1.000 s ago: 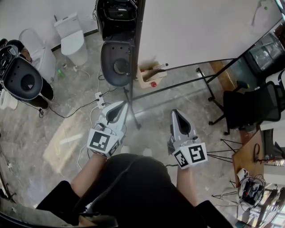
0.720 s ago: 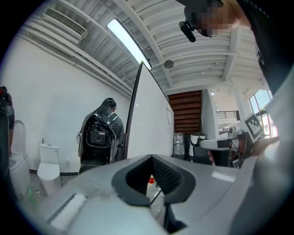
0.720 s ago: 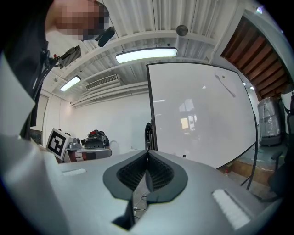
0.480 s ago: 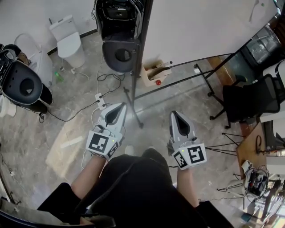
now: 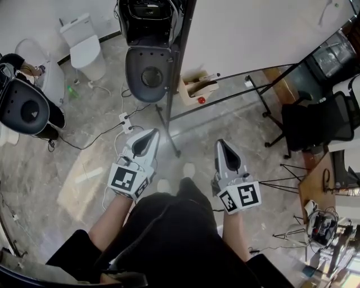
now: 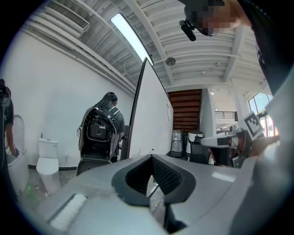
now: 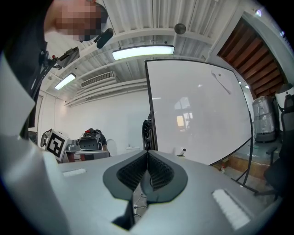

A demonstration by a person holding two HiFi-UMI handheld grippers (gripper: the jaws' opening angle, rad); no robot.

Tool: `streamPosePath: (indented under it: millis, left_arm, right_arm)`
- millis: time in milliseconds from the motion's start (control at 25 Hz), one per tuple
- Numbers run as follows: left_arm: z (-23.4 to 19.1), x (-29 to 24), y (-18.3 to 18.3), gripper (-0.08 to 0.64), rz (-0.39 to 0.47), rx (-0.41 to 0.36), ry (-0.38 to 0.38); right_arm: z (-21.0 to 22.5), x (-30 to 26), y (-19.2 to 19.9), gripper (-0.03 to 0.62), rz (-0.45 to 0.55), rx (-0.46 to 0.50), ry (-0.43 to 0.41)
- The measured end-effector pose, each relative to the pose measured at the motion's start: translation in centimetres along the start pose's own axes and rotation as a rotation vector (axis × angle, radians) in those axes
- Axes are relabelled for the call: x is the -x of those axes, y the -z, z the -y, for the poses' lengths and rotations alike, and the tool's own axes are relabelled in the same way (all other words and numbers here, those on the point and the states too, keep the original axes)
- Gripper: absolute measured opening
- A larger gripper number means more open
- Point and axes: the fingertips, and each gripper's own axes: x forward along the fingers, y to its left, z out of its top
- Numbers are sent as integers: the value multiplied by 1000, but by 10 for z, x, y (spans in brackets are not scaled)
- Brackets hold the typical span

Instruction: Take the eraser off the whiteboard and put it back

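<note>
The whiteboard (image 5: 253,34) stands ahead and to the right on a black frame. A small pale thing (image 5: 331,8) sticks near its far top corner; it is too small to tell whether that is the eraser. In the right gripper view the same slanted mark (image 7: 222,82) shows high on the board (image 7: 197,114). My left gripper (image 5: 153,130) and right gripper (image 5: 220,140) are held side by side, level, well short of the board. Both are shut with nothing between the pads, which meet in the left gripper (image 6: 151,157) and right gripper (image 7: 148,152) views.
A wooden box (image 5: 197,87) with markers hangs at the board's lower rail. A stand leg (image 5: 169,129) runs across the floor ahead. A black seat (image 5: 149,73) and machine (image 5: 147,17) stand to the left, beside a toilet (image 5: 84,42). An office chair (image 5: 320,132) is right; cables (image 5: 125,121) lie on the floor.
Both grippers stay shut and side by side. The box, toilet and floor things have slid slightly up and left in the head view, and a shoe now shows between the grippers.
</note>
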Motion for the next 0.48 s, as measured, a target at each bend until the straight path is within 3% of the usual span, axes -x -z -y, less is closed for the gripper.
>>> streamPosePath:
  millis: [480]
  left_arm:
    - [-1, -57, -14, 6, 20, -5, -72]
  right_arm:
    - [49, -45, -6, 11, -14, 12, -107]
